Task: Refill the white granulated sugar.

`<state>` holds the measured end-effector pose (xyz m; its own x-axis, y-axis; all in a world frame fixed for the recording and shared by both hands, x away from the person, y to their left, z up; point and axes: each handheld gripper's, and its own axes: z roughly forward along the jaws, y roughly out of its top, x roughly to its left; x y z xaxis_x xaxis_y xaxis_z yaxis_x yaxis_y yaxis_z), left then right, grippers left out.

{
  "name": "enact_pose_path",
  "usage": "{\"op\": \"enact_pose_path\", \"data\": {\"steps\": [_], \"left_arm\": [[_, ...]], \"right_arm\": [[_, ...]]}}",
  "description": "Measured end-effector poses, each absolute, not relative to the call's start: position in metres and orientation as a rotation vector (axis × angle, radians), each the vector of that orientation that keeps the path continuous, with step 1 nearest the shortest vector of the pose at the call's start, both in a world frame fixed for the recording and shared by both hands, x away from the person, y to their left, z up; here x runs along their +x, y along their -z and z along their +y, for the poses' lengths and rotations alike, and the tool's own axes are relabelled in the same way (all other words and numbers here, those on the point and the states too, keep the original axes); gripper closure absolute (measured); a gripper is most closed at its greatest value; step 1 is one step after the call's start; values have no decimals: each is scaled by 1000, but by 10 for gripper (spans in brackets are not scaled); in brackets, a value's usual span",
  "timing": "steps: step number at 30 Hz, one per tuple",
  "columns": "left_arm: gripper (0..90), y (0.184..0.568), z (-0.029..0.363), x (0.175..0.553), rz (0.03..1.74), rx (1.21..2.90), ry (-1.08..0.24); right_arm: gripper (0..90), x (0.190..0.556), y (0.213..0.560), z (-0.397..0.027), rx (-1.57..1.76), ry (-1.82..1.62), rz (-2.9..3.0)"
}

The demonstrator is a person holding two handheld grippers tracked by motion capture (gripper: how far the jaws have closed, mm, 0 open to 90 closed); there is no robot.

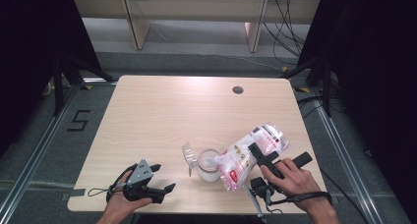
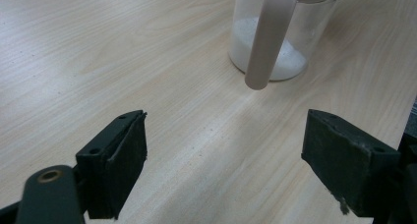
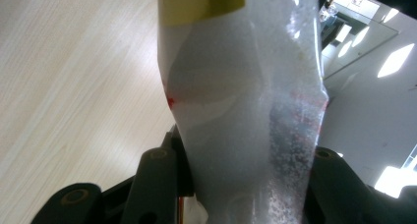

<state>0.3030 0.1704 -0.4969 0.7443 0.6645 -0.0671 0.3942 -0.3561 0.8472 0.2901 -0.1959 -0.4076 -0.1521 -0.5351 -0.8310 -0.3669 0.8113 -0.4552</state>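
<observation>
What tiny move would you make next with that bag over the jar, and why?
Probably tip the bag a little steeper. The right hand-held gripper clamps it with its mouth over the open jar, which holds only a shallow layer of white grains.

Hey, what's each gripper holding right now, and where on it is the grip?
The right gripper clamps a clear plastic bag of white granules across its middle, tilted over the glass jar. The left gripper holds nothing, jaws open.

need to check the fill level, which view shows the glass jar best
The left gripper view: the jar stands close ahead, its clear wall showing white powder in the bottom. The high view shows the jar small, from above, with the bag tilted over it. In the right gripper view the bag blocks it.
</observation>
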Motion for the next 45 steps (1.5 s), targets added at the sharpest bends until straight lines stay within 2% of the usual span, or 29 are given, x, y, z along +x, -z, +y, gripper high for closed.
{"op": "enact_pose_path", "data": {"steps": [45], "left_arm": [[168, 497, 171, 304, 781, 2004, -368]], "right_arm": [[676, 291, 408, -198, -687, 144, 1775]]}}
